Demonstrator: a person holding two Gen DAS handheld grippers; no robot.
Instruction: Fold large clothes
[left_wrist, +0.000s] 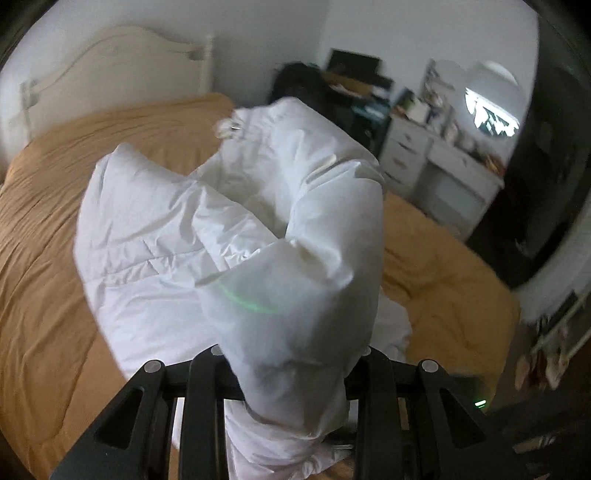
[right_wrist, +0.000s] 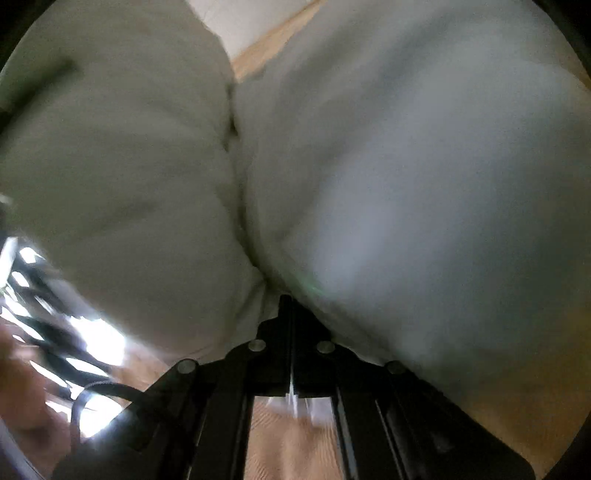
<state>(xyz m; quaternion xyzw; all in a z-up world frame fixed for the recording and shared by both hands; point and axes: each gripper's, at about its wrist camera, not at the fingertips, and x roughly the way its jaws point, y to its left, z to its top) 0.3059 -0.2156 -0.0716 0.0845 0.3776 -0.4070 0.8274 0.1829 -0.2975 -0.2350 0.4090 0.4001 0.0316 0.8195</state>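
A white puffy jacket (left_wrist: 207, 221) hangs bunched in the air above the bed, one padded sleeve or fold draping toward the camera. My left gripper (left_wrist: 291, 373) is shut on a thick wad of it; the fabric covers the fingertips. In the right wrist view the jacket (right_wrist: 369, 166) fills nearly the whole picture, very close and blurred. My right gripper (right_wrist: 285, 301) has its jaws pressed together, and the cloth puckers into a pinch right at their tip.
A bed with a mustard cover (left_wrist: 48, 221) lies under the jacket, with a cream headboard (left_wrist: 122, 70) at the back. A white cluttered dresser (left_wrist: 436, 162) with a mirror (left_wrist: 491, 110) stands to the right. Wooden floor (right_wrist: 291, 443) shows below.
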